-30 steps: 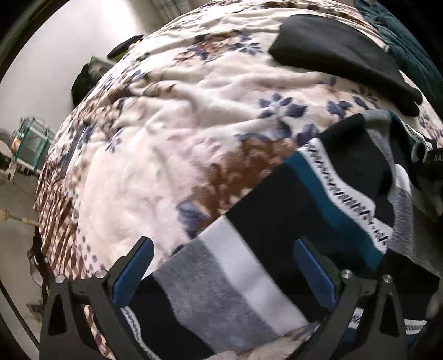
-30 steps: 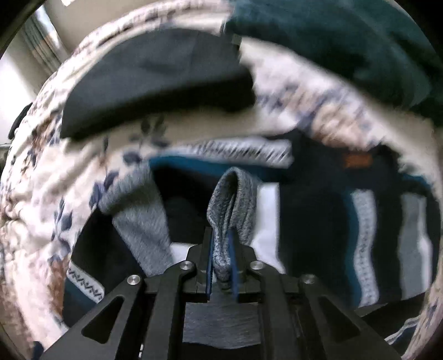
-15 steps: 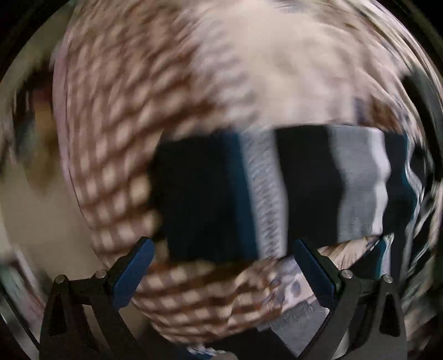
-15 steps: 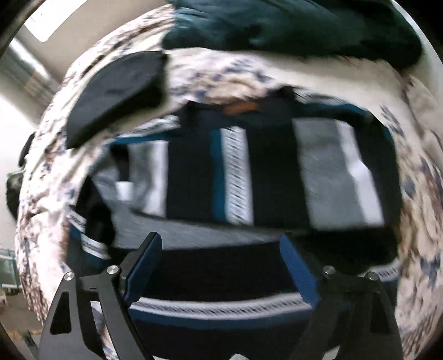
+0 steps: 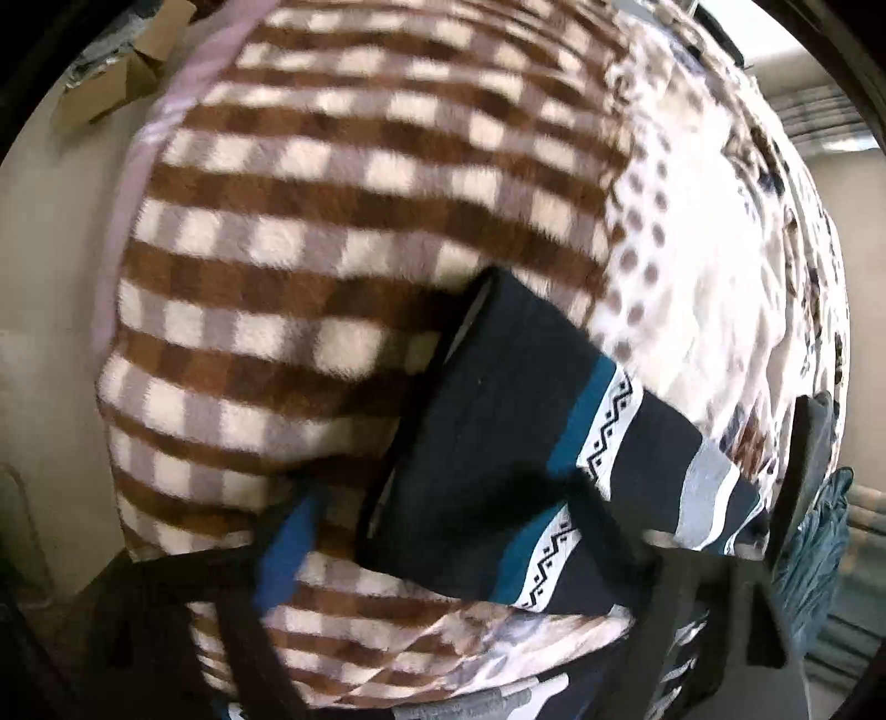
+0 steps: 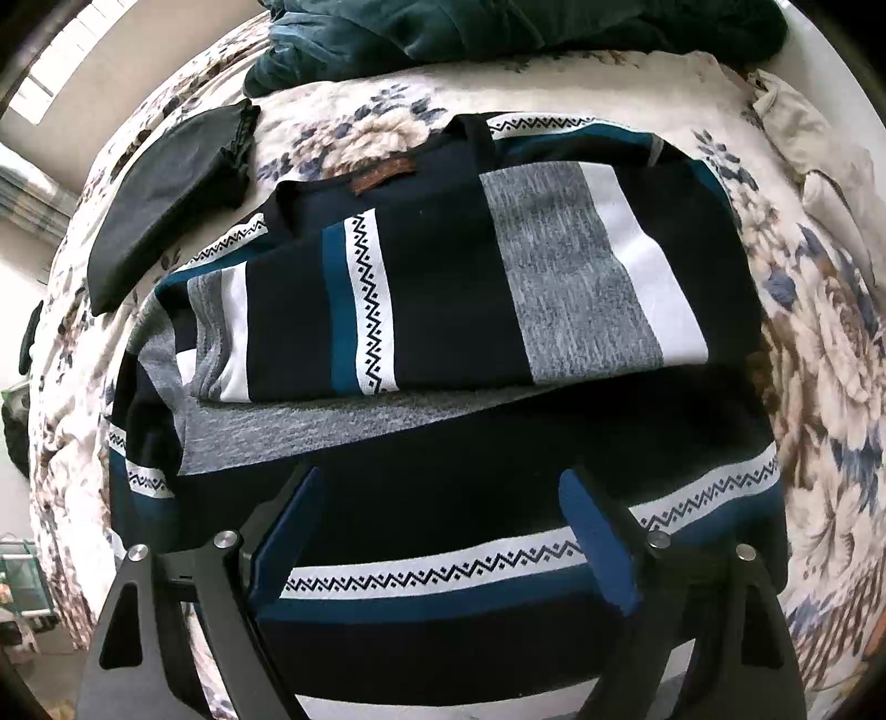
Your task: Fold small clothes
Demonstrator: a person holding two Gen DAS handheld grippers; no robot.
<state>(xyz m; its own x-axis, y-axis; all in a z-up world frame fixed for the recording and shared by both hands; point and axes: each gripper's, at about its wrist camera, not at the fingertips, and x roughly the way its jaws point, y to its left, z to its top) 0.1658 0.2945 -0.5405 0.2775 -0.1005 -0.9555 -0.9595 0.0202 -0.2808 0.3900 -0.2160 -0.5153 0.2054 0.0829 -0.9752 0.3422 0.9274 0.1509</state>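
Note:
A striped sweater [image 6: 443,310] in black, grey, white and teal lies partly folded on the floral blanket [image 6: 819,310], one sleeve laid across its body. My right gripper [image 6: 443,531] is open and empty just above the sweater's near hem. In the left wrist view a corner of the sweater [image 5: 498,443] lies at the checked edge of the blanket [image 5: 332,221]. My left gripper [image 5: 437,554] is open, blurred by motion, with its jaws standing either side of that corner.
A folded black garment [image 6: 166,205] lies at the back left of the bed. A dark teal garment [image 6: 470,27] is piled at the far edge. A beige cloth [image 6: 803,133] sits at the right. A cardboard box [image 5: 122,83] stands on the floor beyond the bed edge.
My right gripper has let go of the grey sleeve, opened and drawn back to the near hem. My left gripper has swung to the sweater's corner at the bed edge.

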